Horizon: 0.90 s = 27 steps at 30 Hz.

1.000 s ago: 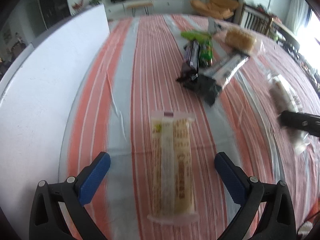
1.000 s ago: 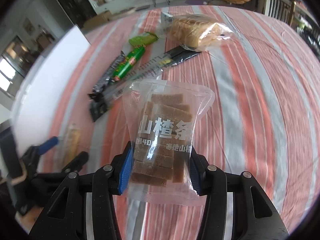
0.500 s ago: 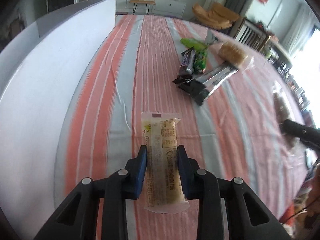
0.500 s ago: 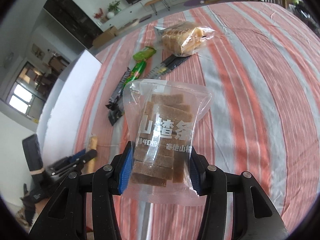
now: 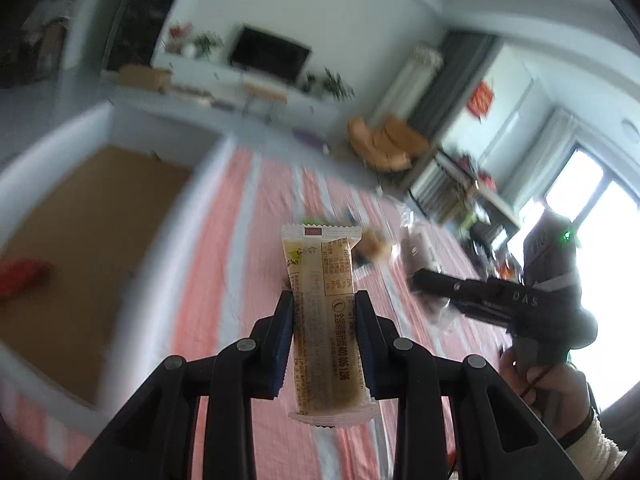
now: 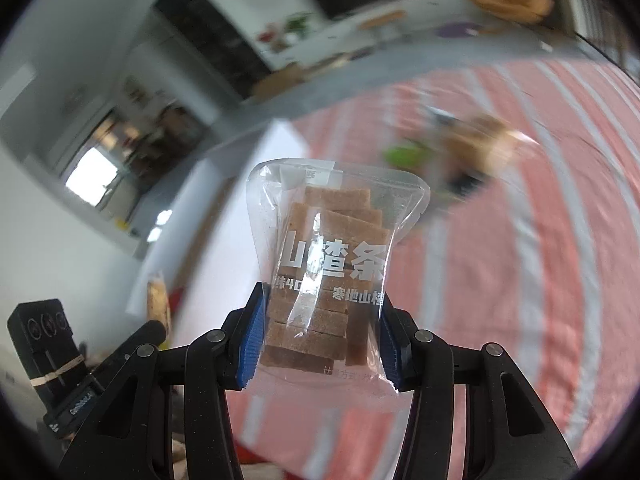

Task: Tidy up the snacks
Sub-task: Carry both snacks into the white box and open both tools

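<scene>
Two snacks are clamped: left gripper [image 5: 323,316] grips the long yellow-brown wrapped bar [image 5: 326,320], right gripper [image 6: 320,336] the clear bag of brown strips [image 6: 326,272], each projecting past the fingertips.

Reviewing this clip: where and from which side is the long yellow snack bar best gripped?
Across its narrow width, pads on the two long edges, near mid-length, approached from the end seal. The yellow snack bar is long and slim, and the left gripper is shut on it exactly so.

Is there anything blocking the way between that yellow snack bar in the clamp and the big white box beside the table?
Nothing visible does. The left gripper holds the yellow snack bar up above the striped tablecloth, and the white box lies open to its left, with only a red packet on its brown floor. The view is blurred, though.
</scene>
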Each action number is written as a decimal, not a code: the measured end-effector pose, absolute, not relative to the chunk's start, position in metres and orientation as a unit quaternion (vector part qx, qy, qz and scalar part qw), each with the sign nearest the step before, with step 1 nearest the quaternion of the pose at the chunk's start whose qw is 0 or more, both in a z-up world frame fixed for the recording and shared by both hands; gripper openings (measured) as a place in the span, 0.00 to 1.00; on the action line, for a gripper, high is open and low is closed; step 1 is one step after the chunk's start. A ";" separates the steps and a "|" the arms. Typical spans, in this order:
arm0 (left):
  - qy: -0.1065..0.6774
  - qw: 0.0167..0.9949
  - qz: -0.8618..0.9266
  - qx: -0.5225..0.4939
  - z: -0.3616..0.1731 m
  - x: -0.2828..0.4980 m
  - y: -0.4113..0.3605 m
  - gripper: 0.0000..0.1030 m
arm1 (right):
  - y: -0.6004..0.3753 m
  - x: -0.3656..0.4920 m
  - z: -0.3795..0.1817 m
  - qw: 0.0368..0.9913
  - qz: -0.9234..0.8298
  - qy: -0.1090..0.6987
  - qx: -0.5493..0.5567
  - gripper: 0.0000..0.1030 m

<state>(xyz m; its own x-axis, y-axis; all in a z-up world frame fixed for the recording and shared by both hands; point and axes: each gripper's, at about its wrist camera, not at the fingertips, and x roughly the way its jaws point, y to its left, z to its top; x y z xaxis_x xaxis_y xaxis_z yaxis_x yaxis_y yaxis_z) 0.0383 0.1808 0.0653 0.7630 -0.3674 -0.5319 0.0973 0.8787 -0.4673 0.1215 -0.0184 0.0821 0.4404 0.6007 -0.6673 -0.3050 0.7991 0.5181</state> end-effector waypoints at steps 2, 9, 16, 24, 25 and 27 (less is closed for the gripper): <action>0.302 0.926 -0.087 -0.207 0.078 0.030 0.211 0.28 | 0.027 0.121 0.102 0.825 0.316 0.446 0.143 0.50; 0.306 0.927 0.084 -0.201 0.054 0.018 0.314 0.28 | 0.176 0.130 0.110 0.790 0.413 0.444 0.089 0.53; 0.326 0.907 0.188 -0.188 0.013 0.018 0.339 0.80 | 0.213 0.138 0.077 0.802 0.385 0.454 0.052 0.68; 0.320 0.924 0.150 -0.144 0.012 0.044 0.289 0.80 | 0.091 0.139 0.026 0.864 0.261 0.429 -0.027 0.73; 0.312 0.928 0.147 -0.138 0.018 0.045 0.288 0.80 | 0.070 0.140 0.016 0.869 0.238 0.432 -0.029 0.73; 0.295 0.938 0.138 -0.122 0.025 0.054 0.279 0.81 | 0.023 0.143 -0.006 0.875 0.190 0.444 -0.028 0.73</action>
<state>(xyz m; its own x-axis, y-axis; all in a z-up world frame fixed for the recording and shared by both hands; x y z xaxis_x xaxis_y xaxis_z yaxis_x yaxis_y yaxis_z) 0.0538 0.2791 0.0249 0.7879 0.1869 -0.5868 -0.3310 0.9320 -0.1475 0.1425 0.0229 -0.0057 0.5330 0.3070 -0.7885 -0.3575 0.9263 0.1189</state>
